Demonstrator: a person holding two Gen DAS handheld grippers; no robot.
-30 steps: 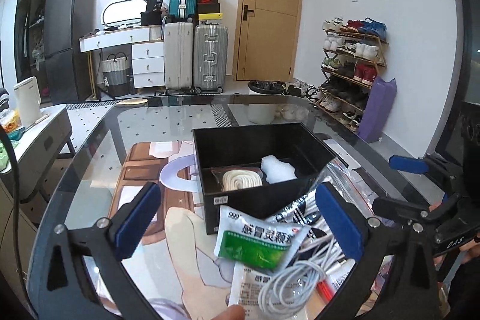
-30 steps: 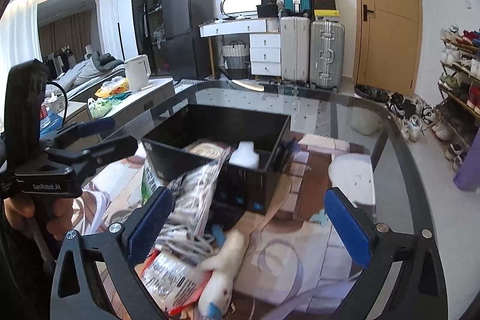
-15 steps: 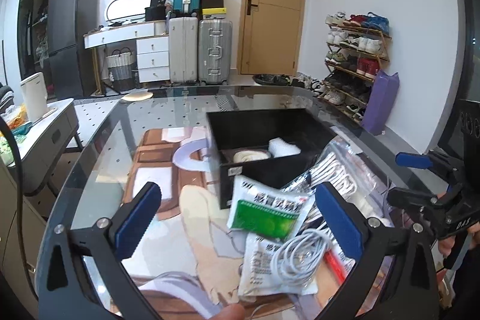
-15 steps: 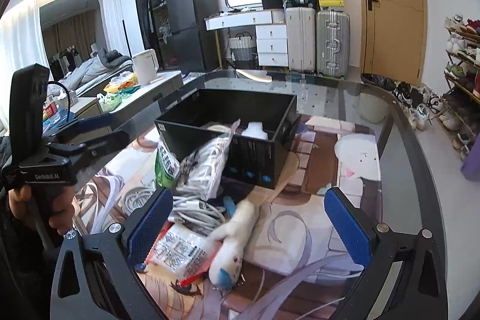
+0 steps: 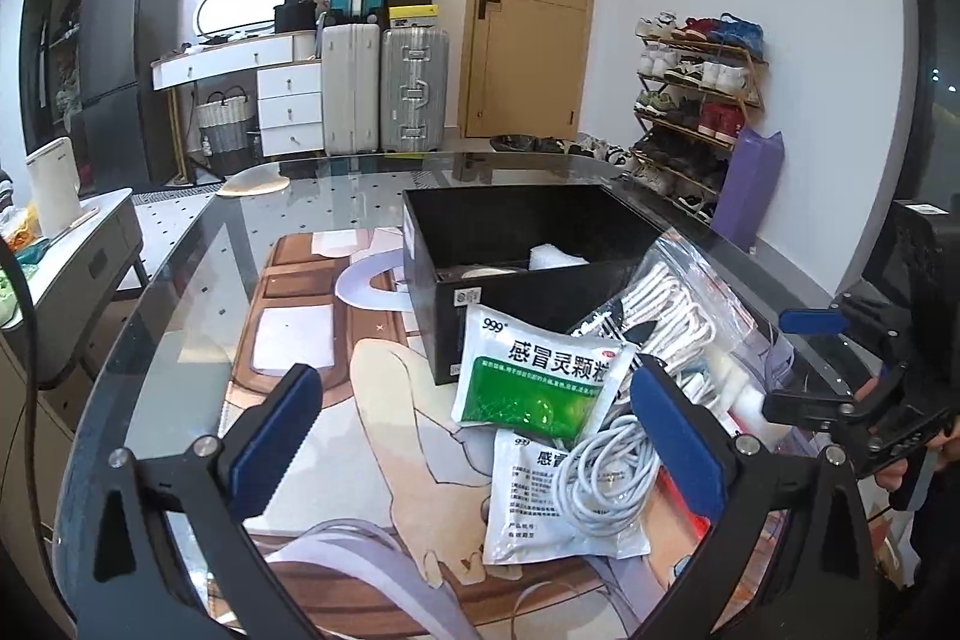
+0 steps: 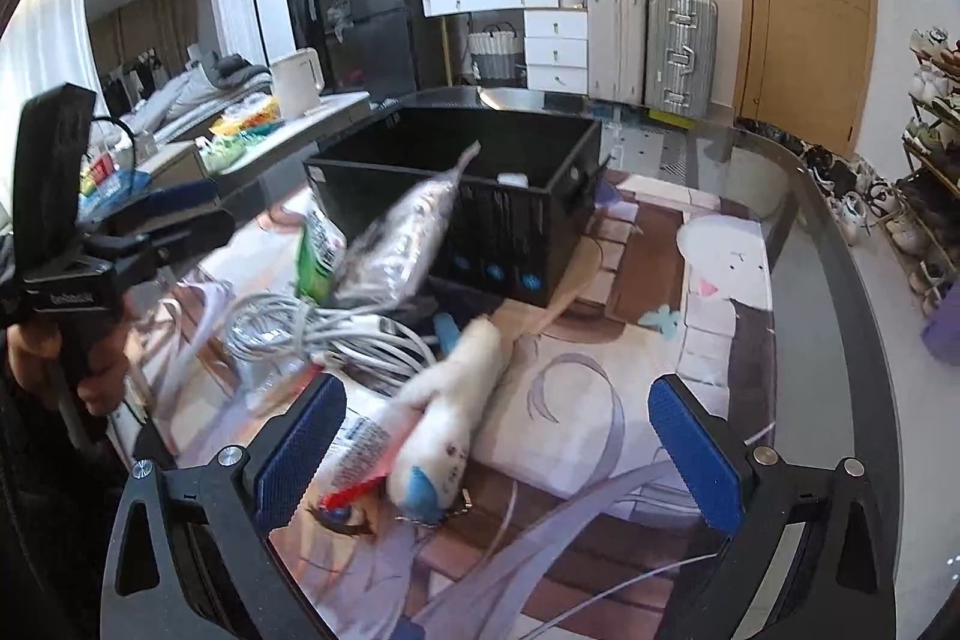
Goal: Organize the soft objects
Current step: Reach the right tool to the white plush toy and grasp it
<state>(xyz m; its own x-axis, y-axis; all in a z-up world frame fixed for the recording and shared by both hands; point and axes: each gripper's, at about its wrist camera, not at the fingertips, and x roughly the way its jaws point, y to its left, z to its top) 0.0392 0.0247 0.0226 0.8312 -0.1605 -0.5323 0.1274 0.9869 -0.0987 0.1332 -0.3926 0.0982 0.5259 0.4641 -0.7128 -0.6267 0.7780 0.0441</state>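
The white plush toy with a blue end lies on the surface, between the tips of the right gripper and a little toward its left finger, touching the packets beside it. At about 11 o'clock from the toy lies a coiled white cable, and above the cable a clear bag of rope leans toward the black box, which stands at about 12 o'clock with a few light things already inside. In the left view a green medicine packet rests against the box front, with a second white packet under the cable. The jaws of both grippers are released and wide, holding nothing; the left gripper hangs over the near edge of the pile. I judge the step in hand is to pick up the toy. To do it well, the right gripper should come down centred over the toy's body, with its fingers clear of the cable and the red-edged packet, then close softly, because plush yields and may slip.
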